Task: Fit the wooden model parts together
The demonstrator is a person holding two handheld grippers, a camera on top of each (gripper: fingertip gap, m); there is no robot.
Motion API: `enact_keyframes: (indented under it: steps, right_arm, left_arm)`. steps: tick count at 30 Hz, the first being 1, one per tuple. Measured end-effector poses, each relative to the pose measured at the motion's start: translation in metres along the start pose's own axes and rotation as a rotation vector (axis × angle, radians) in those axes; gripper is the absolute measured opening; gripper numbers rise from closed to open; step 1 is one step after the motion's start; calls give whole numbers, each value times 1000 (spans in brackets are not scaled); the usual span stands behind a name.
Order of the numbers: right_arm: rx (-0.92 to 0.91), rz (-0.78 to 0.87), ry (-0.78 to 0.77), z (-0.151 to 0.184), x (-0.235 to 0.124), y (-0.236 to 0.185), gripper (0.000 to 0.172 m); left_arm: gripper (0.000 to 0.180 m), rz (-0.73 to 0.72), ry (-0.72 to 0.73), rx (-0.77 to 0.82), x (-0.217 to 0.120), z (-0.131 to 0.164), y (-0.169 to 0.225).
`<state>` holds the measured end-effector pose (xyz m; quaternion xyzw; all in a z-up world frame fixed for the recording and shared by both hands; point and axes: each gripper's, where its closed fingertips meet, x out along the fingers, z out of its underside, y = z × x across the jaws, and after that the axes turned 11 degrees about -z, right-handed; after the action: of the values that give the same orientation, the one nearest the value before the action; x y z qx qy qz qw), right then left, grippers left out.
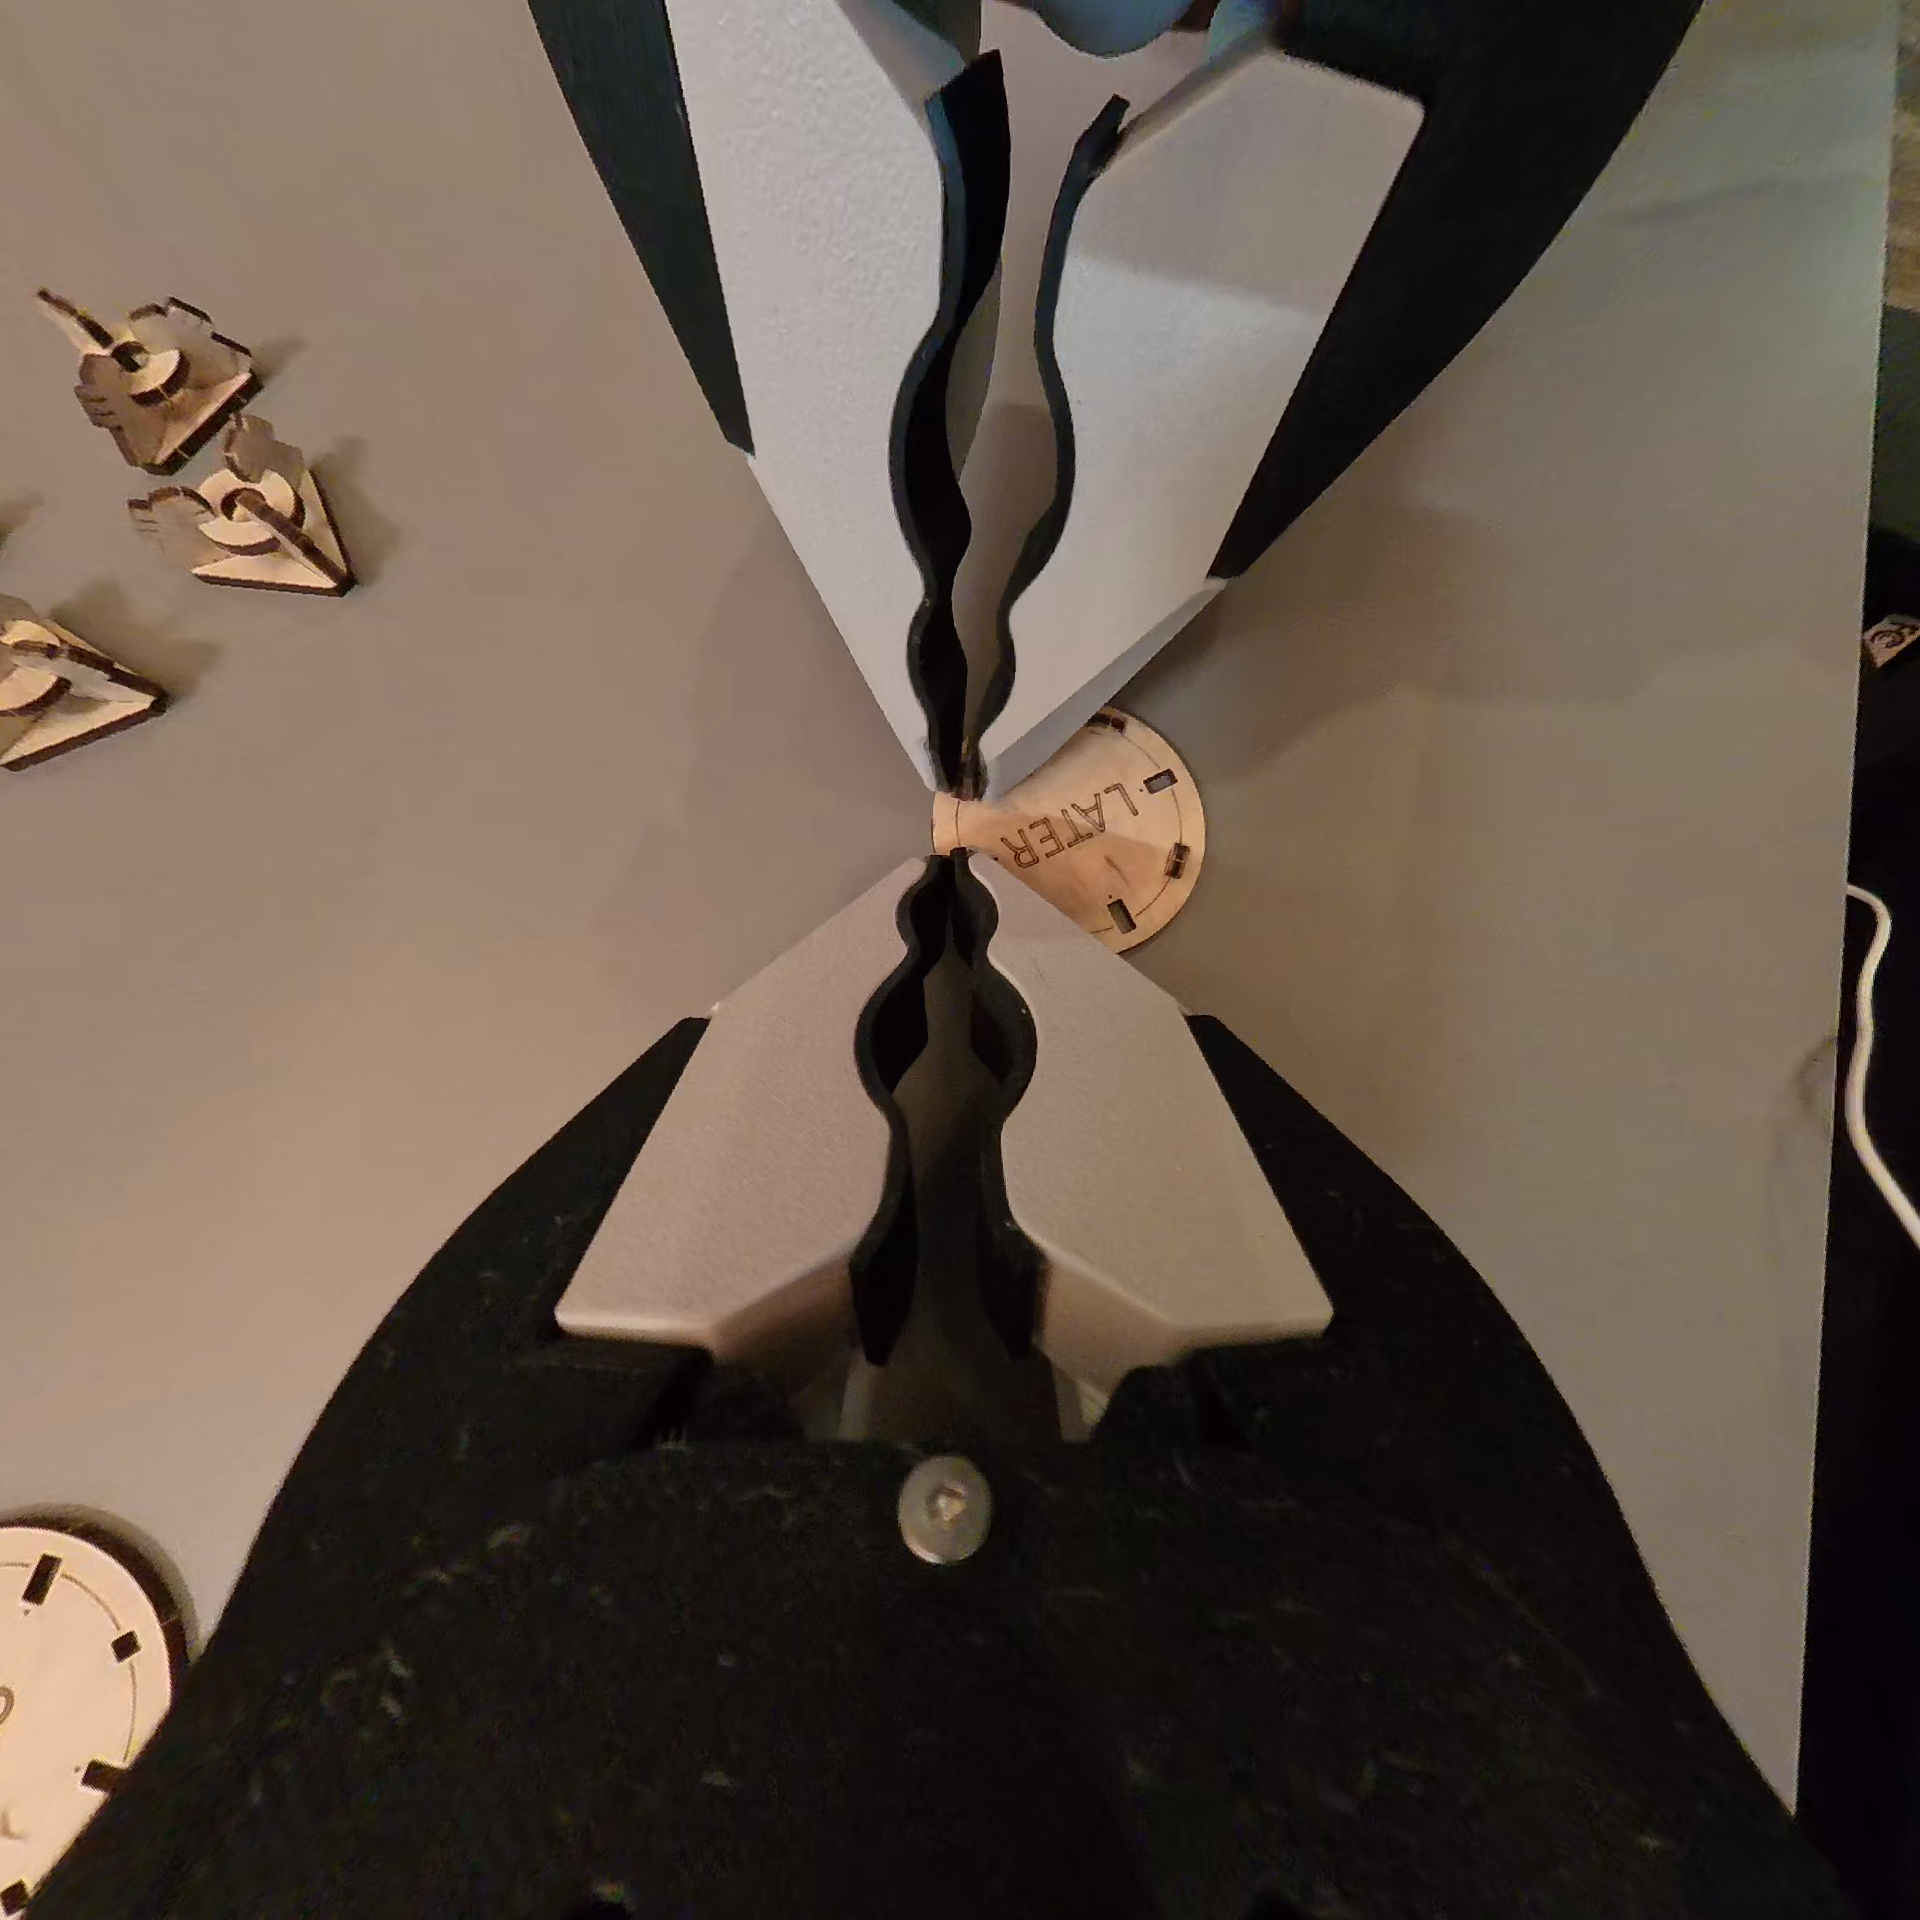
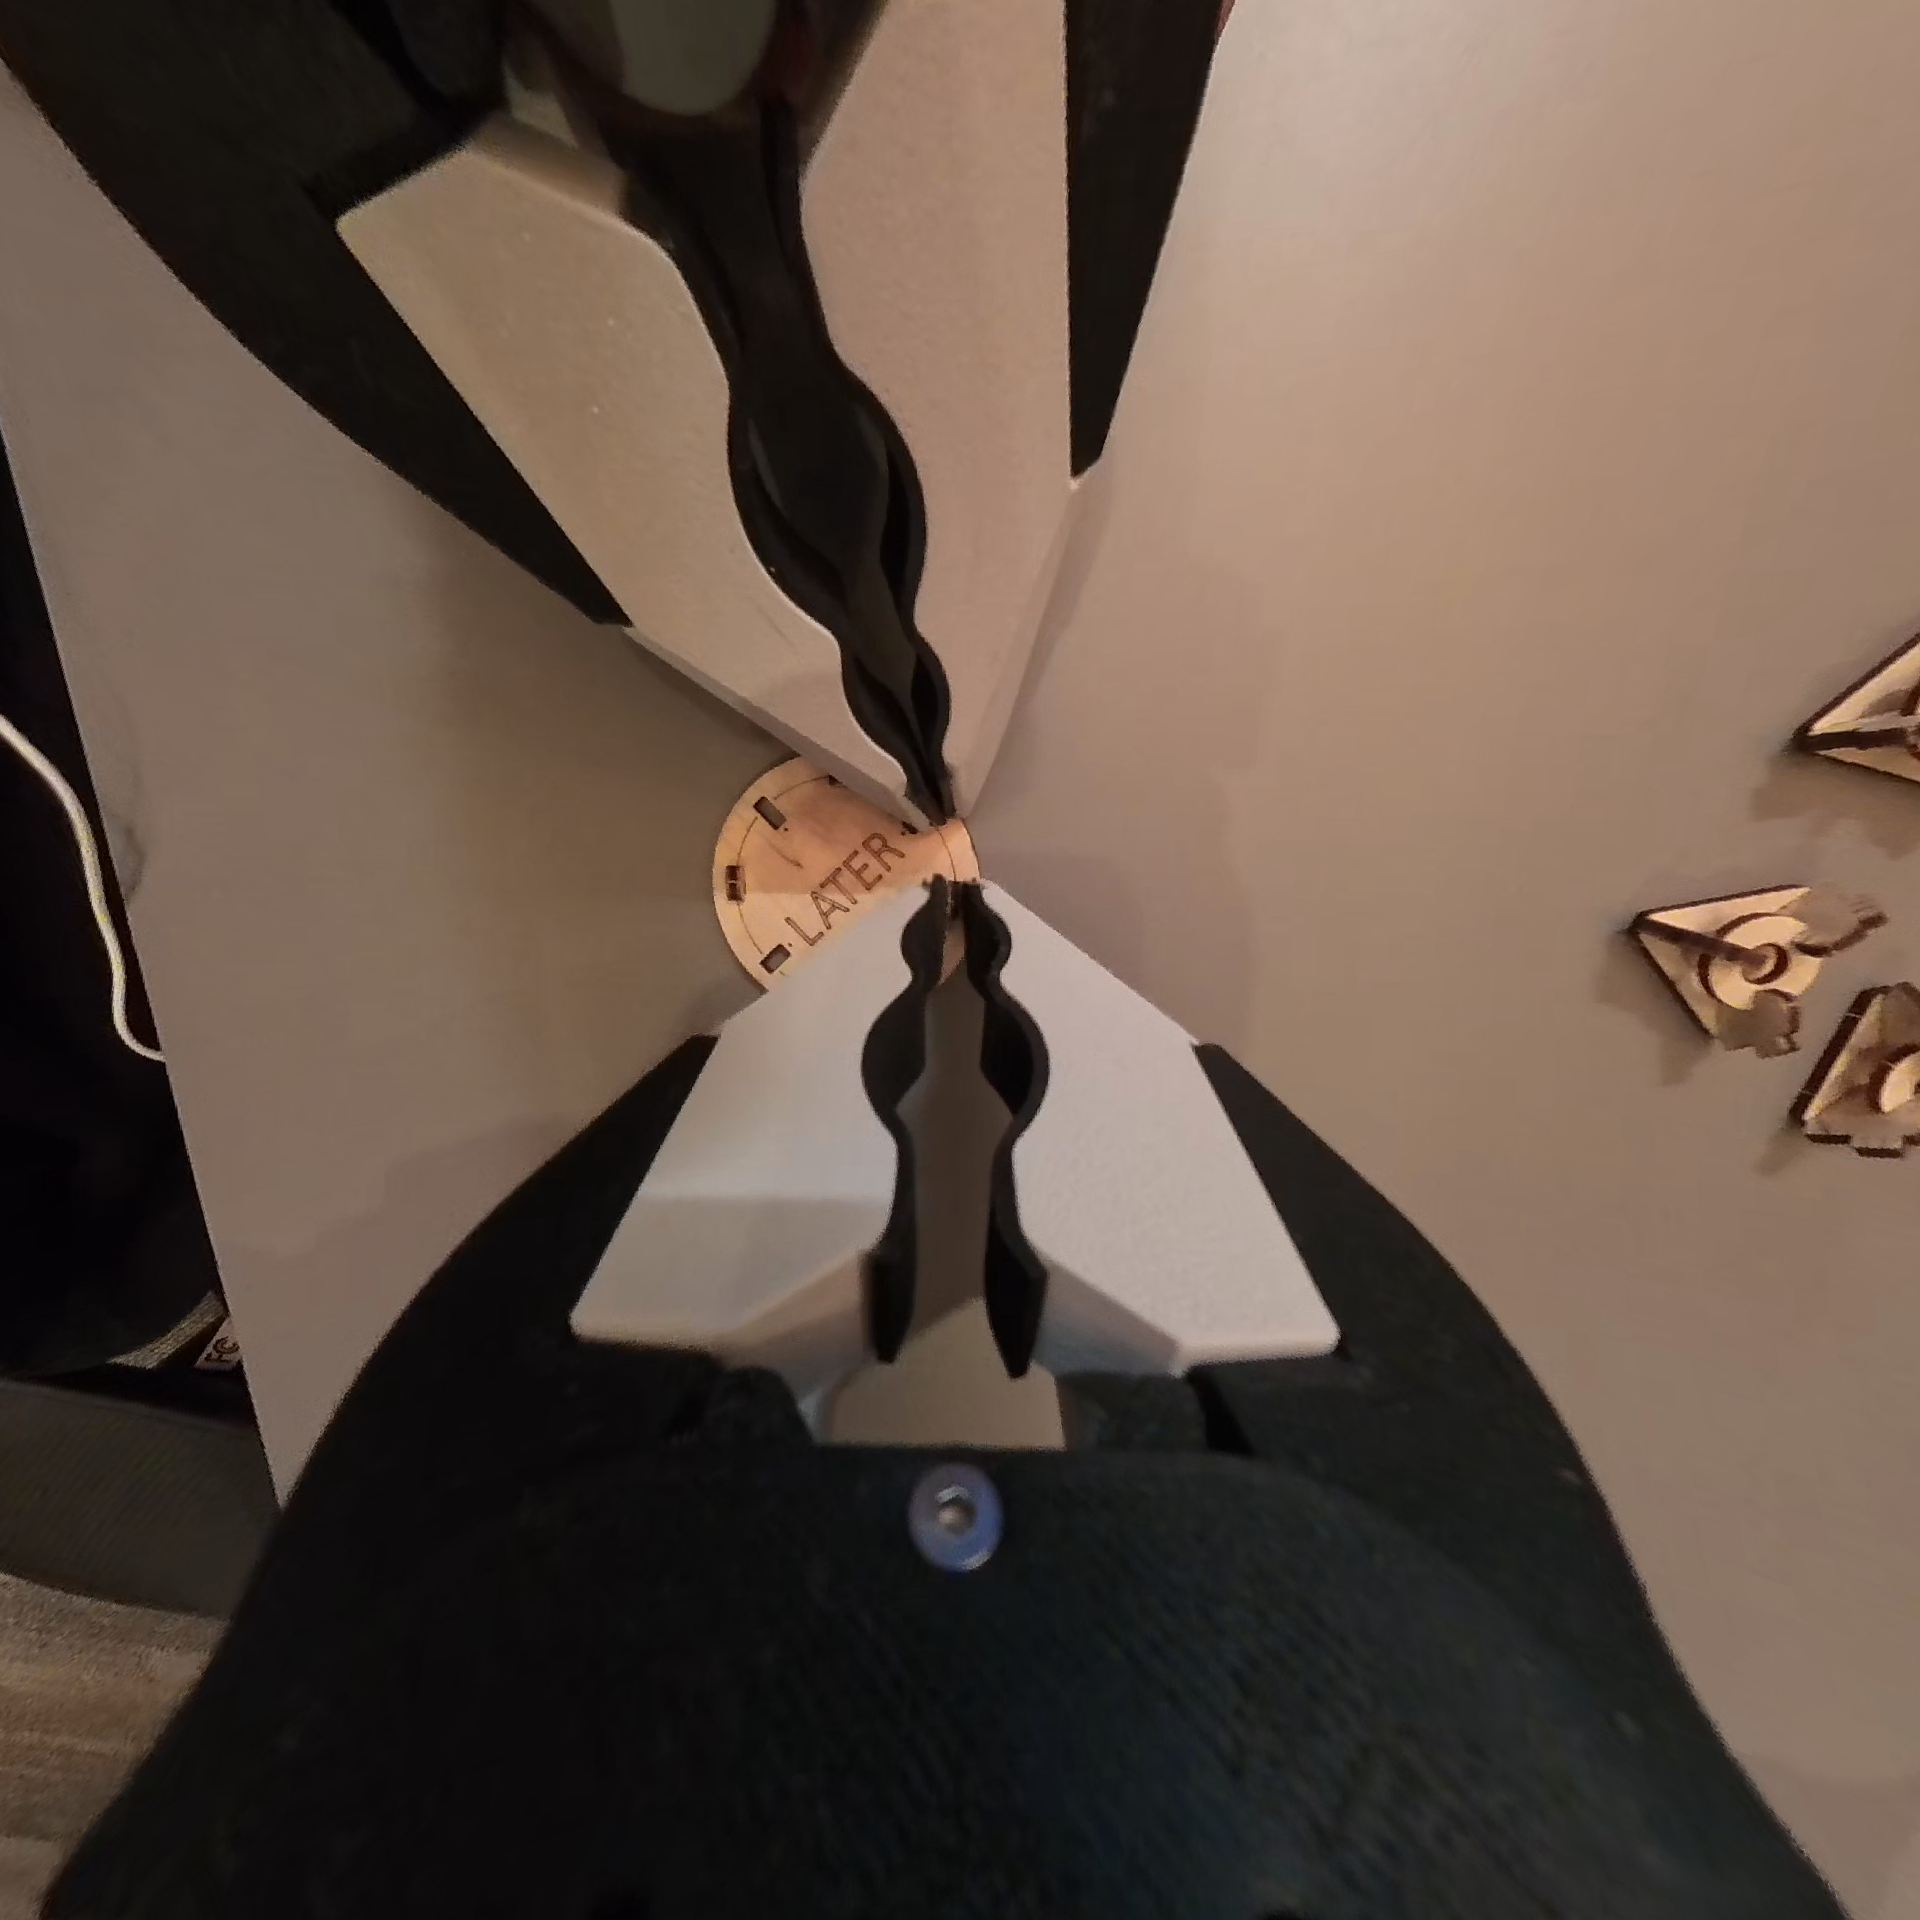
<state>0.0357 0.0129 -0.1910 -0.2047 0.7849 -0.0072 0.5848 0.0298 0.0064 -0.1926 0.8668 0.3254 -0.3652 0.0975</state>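
A round wooden disc with small slots and engraved writing lies flat on the grey board. My left gripper is shut, its tips at the disc's left edge with nothing between the pads. My right gripper comes in from the far side, also shut, and its tips meet the same edge. In the right wrist view the disc lies left of my right gripper, and the left gripper points in from above. I cannot tell whether the tips press on the disc.
Several small triangular wooden assemblies stand at the left of the board; they also show in the right wrist view. A second slotted disc lies at the lower left. A white cable runs beyond the board's right edge. Less than 4 cm separates the two grippers' tips.
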Motion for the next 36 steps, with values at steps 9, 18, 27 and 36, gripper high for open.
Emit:
enact_keyframes:
  steps: [9,18,27,36]
  right_arm:
    - [0,-10,-21,0,0,-1,1]
    - [39,-10,-17,1,1,-1,1]
    - [124,-79,134,1,0,0,1]
    - [209,12,386,-5,-17,3,0]
  left_arm:
    - [2,-1,0,1,0,0,0]
    - [3,1,-1,-5,-1,0,1]
    - [2,-1,-1,-4,-1,0,1]
    - [2,-6,0,0,-1,0,0]
